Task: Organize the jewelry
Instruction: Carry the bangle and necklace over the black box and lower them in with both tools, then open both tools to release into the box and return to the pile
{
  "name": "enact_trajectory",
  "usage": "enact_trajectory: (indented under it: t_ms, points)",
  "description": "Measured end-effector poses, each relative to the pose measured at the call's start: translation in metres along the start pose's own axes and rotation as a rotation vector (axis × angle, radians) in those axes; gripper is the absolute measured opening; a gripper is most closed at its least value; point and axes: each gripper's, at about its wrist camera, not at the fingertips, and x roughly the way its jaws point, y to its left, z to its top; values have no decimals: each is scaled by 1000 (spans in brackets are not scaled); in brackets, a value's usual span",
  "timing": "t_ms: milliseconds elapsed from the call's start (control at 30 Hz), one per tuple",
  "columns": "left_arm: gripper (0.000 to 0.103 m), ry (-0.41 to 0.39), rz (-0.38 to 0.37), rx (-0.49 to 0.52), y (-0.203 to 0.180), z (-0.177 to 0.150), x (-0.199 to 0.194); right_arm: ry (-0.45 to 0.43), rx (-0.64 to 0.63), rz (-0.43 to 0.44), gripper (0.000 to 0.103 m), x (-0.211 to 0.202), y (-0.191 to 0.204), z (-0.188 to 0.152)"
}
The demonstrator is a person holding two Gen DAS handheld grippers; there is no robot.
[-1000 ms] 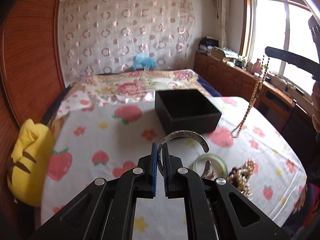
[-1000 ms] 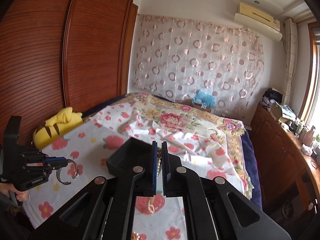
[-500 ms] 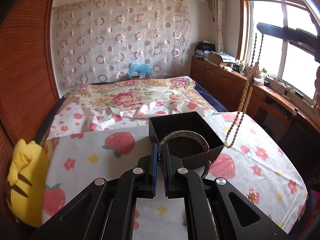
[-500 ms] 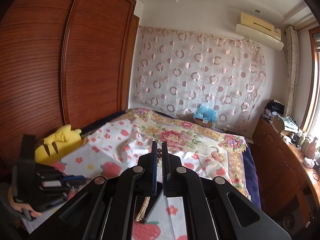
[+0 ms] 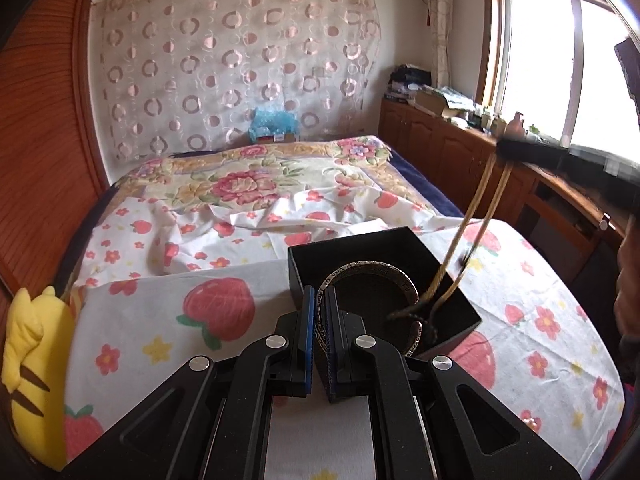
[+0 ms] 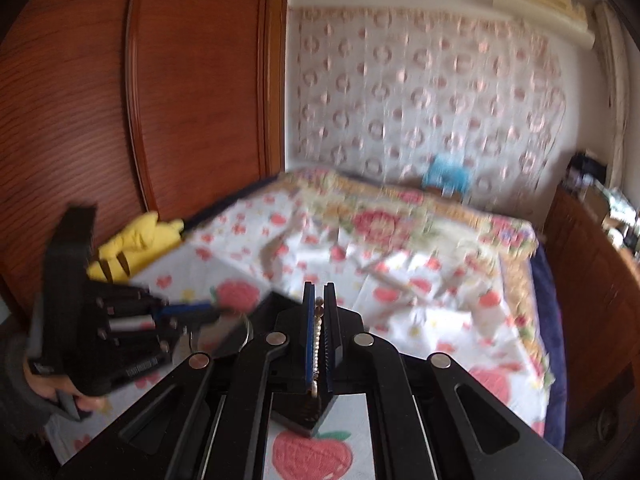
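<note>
L gripper (image 5: 319, 334) clamped on bangle (image 5: 370, 274) edge, over box (image 5: 382, 280) near wall. R gripper (image 6: 319, 344) pinching bead chain (image 5: 466, 236), tail already in box. Risks: chain loop snagging open bangle if both dropped together; thin grip letting bangle twist, land outside; blurry R view, so fast motion, swing past rim.
</note>
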Motion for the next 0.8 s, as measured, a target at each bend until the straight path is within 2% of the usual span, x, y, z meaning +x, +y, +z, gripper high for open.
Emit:
enact_trajectory:
  t_ms: [33,133,400,600,800]
  points:
    - [4,9,-1,6,-2,2,6,17,6,5,8,8,-1,-4]
    - [4,27,-3,26,-7,4,17,58,39,28,27,28,-4,-19]
    - [6,77,-31,39,-17,6,39,68,64,18,27,30,-10,-44]
    - [13,47,-58,24,-20,2,19,73,67,9,27,16,-10,-61]
    - [19,39,-65,27,-26,-23,-13,77,82,17,27,-5,4,-86]
